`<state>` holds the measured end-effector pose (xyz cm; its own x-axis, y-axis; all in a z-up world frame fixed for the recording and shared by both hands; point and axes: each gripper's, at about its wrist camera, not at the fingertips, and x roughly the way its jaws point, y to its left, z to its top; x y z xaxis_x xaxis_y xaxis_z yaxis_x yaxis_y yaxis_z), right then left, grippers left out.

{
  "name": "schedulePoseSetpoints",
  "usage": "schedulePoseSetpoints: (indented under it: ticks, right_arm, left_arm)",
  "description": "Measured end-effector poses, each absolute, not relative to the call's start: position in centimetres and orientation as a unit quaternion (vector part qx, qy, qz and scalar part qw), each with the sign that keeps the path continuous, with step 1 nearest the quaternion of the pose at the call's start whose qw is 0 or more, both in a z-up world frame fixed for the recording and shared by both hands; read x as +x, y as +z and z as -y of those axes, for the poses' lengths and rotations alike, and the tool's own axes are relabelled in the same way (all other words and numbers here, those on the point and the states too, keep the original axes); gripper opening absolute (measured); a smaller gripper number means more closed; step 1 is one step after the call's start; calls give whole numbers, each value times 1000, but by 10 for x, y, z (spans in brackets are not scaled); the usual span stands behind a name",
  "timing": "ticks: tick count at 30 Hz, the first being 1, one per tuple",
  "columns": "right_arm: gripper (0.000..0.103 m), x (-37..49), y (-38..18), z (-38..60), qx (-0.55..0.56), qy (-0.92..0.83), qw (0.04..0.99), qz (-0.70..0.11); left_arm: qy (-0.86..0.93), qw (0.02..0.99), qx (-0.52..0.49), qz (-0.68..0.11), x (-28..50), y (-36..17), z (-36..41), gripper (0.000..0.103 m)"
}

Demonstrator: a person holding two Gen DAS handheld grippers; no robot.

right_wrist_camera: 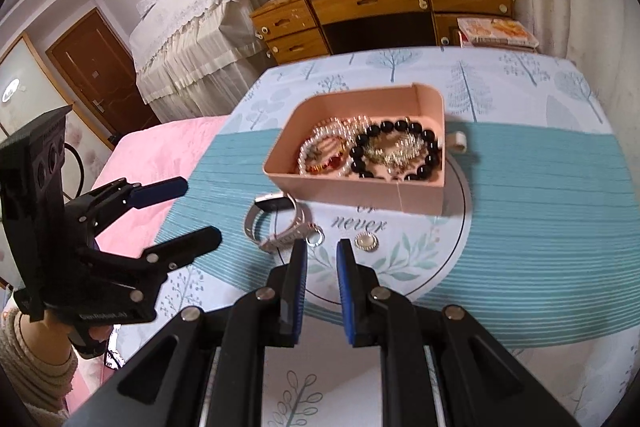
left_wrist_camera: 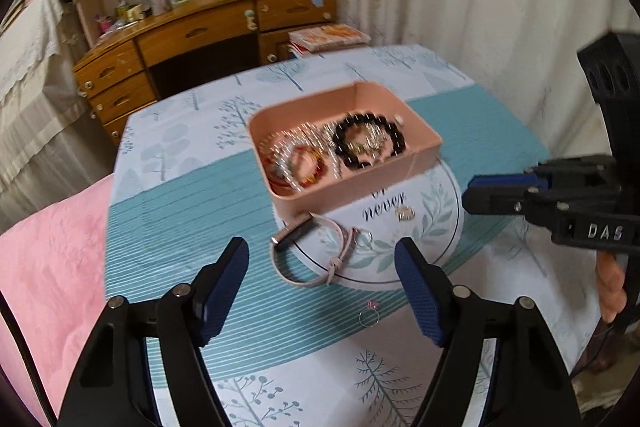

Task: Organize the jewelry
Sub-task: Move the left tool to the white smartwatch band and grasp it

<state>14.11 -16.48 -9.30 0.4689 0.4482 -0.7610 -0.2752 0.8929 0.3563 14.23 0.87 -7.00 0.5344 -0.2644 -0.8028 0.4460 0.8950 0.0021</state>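
Far left, over the pink bedding [right_wrist_camera: 132,163]: left gripper [left_wrist_camera: 322,261], fingers spread wide, nothing between them, held above the cloth [left_wrist_camera: 192,211] and aimed at the watch [left_wrist_camera: 316,251]. Next along: watch lying on its side just in front of the box [left_wrist_camera: 352,187], strap curled, a small ring [right_wrist_camera: 315,239] touching it. Nearer the camera, apart from the rest: thin ring with a pink stone [left_wrist_camera: 370,315] (seen only from the left wrist). Middle: pink box holding the black bead bracelet [right_wrist_camera: 394,151], pearl strands and a silver chain, heaped together. Just right of the watch: round brooch [right_wrist_camera: 366,241], loose on the printed circle. Then right gripper [right_wrist_camera: 322,253], fingers nearly together with a narrow gap, gripping nothing, hovering short of ring and brooch.

Step in hand, by judgement: gathering the loose pieces into the box, most already inside, about four still out. Next move likely calls for lowering the wide-open left fingers around the watch case, closing gently, lifting clear of the small ring so as not to drag it (strap may swing), then over the box wall.
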Motion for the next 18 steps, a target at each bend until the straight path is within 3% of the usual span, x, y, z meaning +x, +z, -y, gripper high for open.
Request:
schedulePoseSetpoints:
  ticks: [7,14,18]
  right_arm:
    - [15,149,-121,164,91,206,838,-497]
    - [15,155,-136,163,87,202,834,-506]
    - [15,156,-139,161,76,199,837,-504]
  left_arm:
    - [-213,852,139,-457,151,-111,4,68]
    - [-217,835,141,-485,166,-137,10,45]
    - [-219,831,139,-491,170,-144,13,39]
